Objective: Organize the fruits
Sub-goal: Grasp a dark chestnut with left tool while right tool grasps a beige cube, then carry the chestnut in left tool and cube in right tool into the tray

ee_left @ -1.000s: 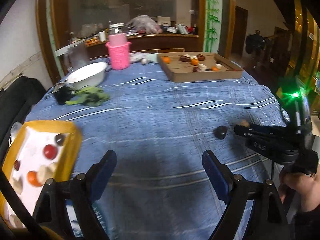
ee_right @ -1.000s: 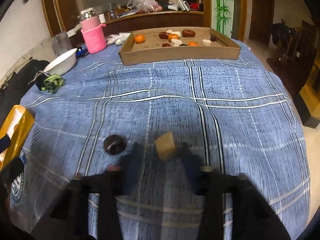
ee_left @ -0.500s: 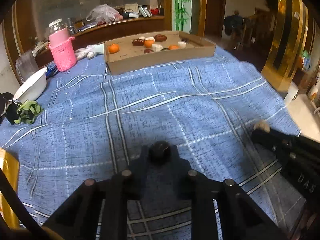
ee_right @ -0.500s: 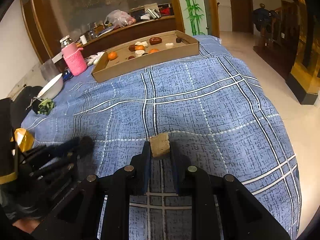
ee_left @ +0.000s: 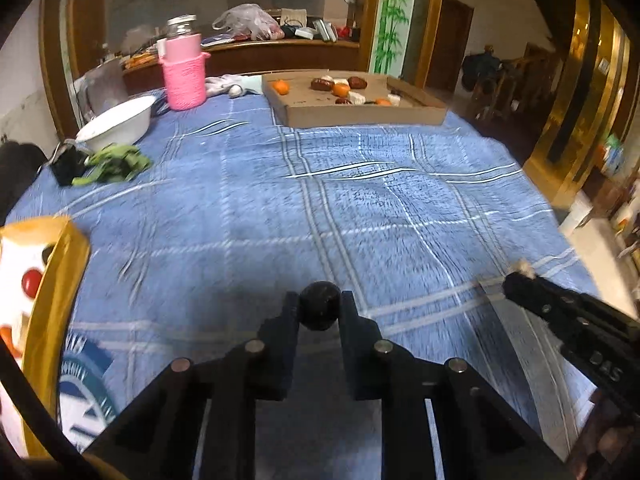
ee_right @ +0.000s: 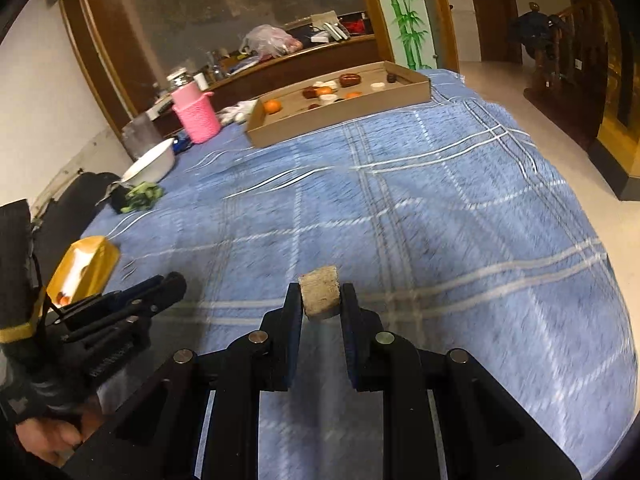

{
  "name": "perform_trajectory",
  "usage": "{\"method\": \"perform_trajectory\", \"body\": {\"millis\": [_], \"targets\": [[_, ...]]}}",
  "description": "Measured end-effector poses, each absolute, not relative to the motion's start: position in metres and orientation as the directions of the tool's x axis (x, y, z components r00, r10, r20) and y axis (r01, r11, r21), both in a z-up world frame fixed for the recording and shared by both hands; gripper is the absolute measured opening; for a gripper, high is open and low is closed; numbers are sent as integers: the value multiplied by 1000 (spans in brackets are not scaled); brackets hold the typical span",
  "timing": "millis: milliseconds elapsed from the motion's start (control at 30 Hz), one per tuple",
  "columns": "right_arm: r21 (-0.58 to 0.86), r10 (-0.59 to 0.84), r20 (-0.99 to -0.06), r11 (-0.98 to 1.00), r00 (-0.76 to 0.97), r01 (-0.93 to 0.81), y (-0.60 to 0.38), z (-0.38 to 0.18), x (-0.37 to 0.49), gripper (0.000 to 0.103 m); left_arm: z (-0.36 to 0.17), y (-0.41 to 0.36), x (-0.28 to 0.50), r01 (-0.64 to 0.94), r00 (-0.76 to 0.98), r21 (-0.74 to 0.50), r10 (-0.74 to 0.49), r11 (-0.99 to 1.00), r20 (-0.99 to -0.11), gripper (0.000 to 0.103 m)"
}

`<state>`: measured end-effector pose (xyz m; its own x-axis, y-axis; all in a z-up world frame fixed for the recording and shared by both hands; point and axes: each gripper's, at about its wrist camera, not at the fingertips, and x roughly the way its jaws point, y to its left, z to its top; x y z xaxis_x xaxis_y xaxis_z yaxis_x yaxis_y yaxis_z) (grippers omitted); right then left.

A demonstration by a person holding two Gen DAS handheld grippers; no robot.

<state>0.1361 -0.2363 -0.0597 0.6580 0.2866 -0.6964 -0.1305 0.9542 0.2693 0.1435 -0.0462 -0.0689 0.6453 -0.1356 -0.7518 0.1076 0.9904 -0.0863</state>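
A round table covered in a blue plaid cloth (ee_left: pixel 360 200) fills both wrist views. The left gripper (ee_left: pixel 320 312) is clenched on 1 dark round fruit (ee_left: pixel 320 306), held between its 2 black fingers at 6 o'clock in its own view, above the cloth. The right gripper (ee_right: pixel 320 300) is clamped on 1 tan, blocky piece of fruit (ee_right: pixel 320 290), likewise at 6 o'clock in the right view. Each gripper also shows in the other's camera: the right one at 4 o'clock in the left view, the left one at 8 o'clock in the right view, held by a hand (ee_right: pixel 48 436).

At 12 o'clock sits 1 shallow cardboard box (ee_left: pixel 360 114) holding roughly 10 small pieces, orange, dark brown and white; the exact count is hard to make out. At 9 o'clock lies 1 yellow-rimmed tray (ee_left: pixel 60 272) with at least 1 red fruit (ee_left: pixel 31 280) in it. Toward 11 o'clock stand 1 pink knitted jar (ee_left: pixel 185 76), 1 white bowl (ee_left: pixel 116 122) and 1 heap of green cloth (ee_left: pixel 116 164).
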Motion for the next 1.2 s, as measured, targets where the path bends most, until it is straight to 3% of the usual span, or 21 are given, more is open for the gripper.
{"method": "perform_trajectory", "body": {"millis": [233,633,1200], "targets": [[309,341,-672,936,657,-169,-208,-59,97,18,-57,-8,96,133,681,-167,-212,977,-701,22],[315,403,-659,914,635,-254,-165,-54,64,18,-46,16,63,126,716,-197,-226,972,-660,22],[290,437,-656,898,615,-329,-132,-44,52,18,-47,44,45,5,723,-133,-96,991,-684,22]]}}
